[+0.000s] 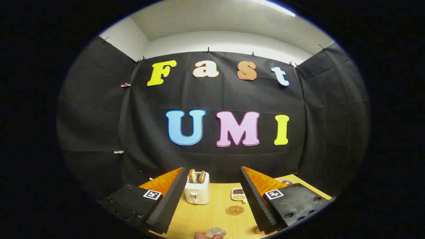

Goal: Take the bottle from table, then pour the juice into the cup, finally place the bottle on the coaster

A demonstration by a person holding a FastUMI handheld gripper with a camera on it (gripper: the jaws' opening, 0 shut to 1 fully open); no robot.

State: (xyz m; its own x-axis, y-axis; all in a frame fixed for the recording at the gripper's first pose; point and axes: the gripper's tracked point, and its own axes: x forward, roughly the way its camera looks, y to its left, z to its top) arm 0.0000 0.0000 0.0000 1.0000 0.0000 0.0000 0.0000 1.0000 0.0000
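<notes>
Hand-held gripper (212, 202) level, its two fingers spread wide apart.

No words, brands or numbers can be read on any object. Each finger of the gripper (212, 176) carries a square black-and-white coded tag (152, 194) on its upper face, a pattern and not text; the second tag (274, 194) sits on the right finger. The fingers stand wide apart, holding nothing. Between them, just ahead, the coaster (234, 209) bears a round stamped emblem, too small to make out. The toaster (197, 192) beyond shows no legible mark.
</notes>
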